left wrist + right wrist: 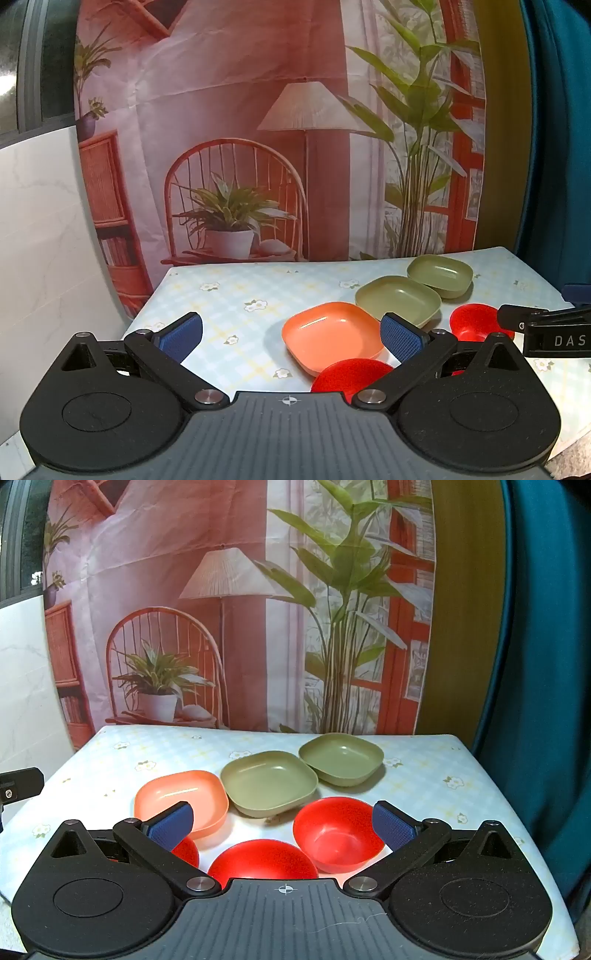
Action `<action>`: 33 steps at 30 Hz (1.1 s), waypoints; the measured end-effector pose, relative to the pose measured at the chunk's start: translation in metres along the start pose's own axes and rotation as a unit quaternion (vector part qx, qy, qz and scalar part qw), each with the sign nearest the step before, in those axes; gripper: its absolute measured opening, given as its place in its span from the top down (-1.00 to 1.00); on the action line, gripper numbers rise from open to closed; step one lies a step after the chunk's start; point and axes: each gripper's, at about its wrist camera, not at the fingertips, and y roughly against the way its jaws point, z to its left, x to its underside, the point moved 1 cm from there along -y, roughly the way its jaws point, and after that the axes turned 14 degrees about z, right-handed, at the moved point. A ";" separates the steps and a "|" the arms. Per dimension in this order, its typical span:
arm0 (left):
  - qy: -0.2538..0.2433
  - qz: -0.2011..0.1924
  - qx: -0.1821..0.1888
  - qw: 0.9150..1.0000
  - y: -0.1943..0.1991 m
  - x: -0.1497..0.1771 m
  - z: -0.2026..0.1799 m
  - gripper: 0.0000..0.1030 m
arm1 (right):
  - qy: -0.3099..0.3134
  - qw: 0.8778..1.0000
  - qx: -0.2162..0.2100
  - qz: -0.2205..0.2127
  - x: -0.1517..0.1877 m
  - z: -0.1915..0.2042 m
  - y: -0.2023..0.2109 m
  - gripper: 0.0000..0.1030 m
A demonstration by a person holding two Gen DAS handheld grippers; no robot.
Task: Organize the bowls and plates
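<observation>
Both the left gripper (291,334) and right gripper (282,821) are held with jaws spread, empty. Three red round plastic bowls (338,834) near, square plastic plates (269,781) farther, lie unstacked on the floral tabletop (424,775); sorting seems barely begun.

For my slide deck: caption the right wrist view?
Open right gripper above red bowls, two green plates and an orange plate.

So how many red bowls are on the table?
3. One red bowl sits upright on the right, another lies nearest the camera in the middle, and a third peeks out behind the left finger of the right claw, mostly hidden.
</observation>
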 end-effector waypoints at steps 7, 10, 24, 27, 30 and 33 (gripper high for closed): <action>0.002 -0.001 0.000 1.000 0.000 0.001 0.003 -1.00 | 0.000 1.000 0.000 0.001 0.000 0.000 0.000 -0.99; 0.000 0.000 -0.001 1.000 0.000 0.001 0.002 -1.00 | 0.000 1.000 0.000 0.001 0.000 0.000 0.000 -0.99; -0.001 0.003 -0.006 1.000 -0.002 0.001 0.001 -1.00 | 0.000 1.000 0.000 0.001 0.001 0.001 -0.001 -0.99; -0.001 0.003 -0.006 1.000 -0.003 0.001 0.001 -1.00 | 0.000 1.000 0.000 0.001 0.001 0.001 -0.001 -0.99; -0.001 0.003 -0.006 1.000 -0.003 0.001 0.001 -1.00 | 0.000 1.000 0.000 0.000 0.001 0.001 -0.001 -0.99; -0.002 0.004 -0.007 1.000 -0.002 0.003 0.001 -1.00 | 0.000 1.000 0.000 0.001 0.000 0.000 -0.001 -0.99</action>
